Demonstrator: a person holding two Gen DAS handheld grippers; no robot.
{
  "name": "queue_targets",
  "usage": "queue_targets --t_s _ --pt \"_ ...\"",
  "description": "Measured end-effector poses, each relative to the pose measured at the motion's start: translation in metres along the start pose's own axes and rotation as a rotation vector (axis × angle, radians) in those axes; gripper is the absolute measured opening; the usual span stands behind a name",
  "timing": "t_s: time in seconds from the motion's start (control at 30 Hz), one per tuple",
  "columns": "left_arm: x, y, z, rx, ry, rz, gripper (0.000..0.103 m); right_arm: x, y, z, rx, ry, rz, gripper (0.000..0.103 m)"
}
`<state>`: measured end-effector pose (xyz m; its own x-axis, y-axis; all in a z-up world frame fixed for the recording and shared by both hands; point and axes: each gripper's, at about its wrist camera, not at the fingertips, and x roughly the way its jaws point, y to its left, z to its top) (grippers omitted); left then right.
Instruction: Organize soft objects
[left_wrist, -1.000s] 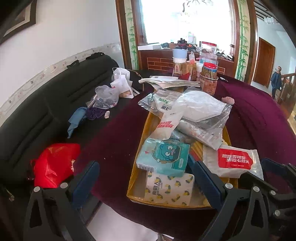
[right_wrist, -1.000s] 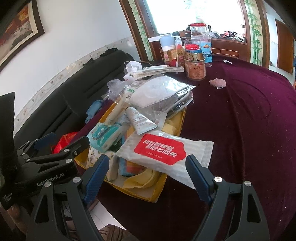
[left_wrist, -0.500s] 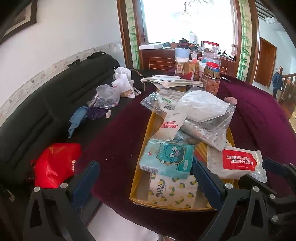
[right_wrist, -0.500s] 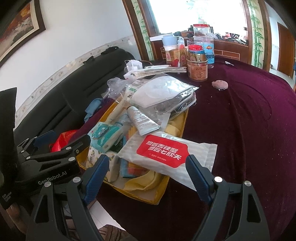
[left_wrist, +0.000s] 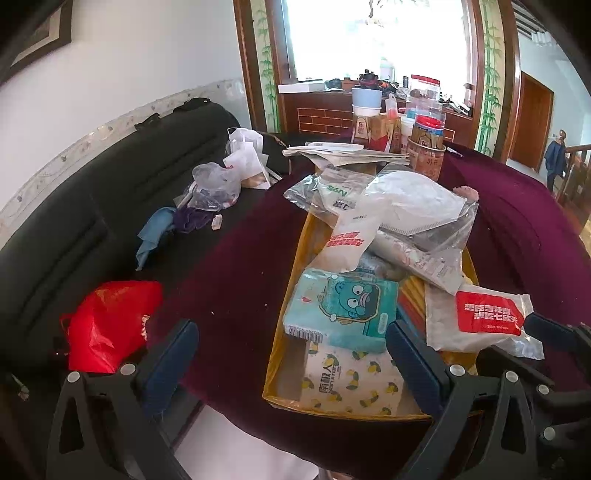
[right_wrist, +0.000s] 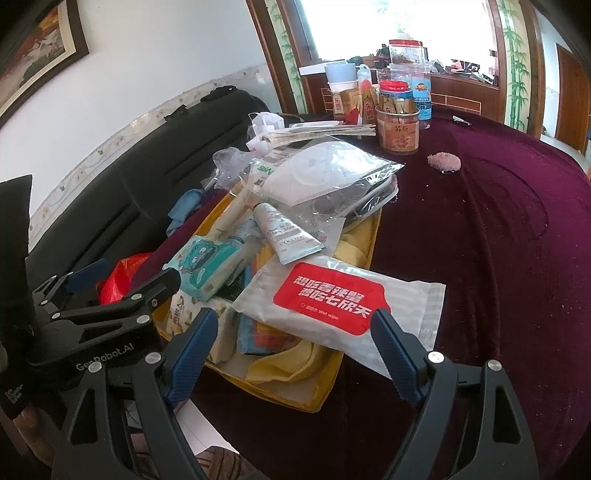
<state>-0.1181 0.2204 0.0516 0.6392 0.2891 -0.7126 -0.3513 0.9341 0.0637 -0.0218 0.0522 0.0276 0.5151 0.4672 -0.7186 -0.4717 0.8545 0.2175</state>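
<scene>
- Hovering spread and empty, the right claw (right_wrist: 293, 347) straddles the wipes pack (right_wrist: 332, 308) overhanging the tray (right_wrist: 325, 387); a clumsy pinch could tip it onto the worktop (right_wrist: 480, 258).
- Left claw (left_wrist: 291, 354), also spread and empty, may snag tissues (left_wrist: 341, 308).

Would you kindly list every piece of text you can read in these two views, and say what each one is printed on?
"GenRobot.AI": side of the left gripper.
"L'OCCITANE", partly legible: white tube.
"Wet wipe": small print on the red label of the wet wipe pack; its large white Chinese characters are not transcribed here.
Chinese characters on the banana-print tissue pack: too distorted to read.
Jar and bottle labels: too small or blurred.
</scene>
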Motion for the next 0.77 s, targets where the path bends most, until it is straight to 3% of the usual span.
queue_targets --t_s 0.5,0.7,0.77 --pt "0.005 -0.007 0.014 0.023 -0.004 -0.014 0.103 0.003 0.000 0.004 0.001 0.000 -0.019 0.084" --pt "0.006 -0.005 0.018 0.015 0.008 -0.100 0.103 0.003 -0.003 0.005 0.007 -0.007 -0.025 0.084" --pt "0.003 -0.005 0.019 0.020 -0.016 -0.086 0.103 0.003 -0.006 0.007 0.011 -0.006 -0.035 0.084"
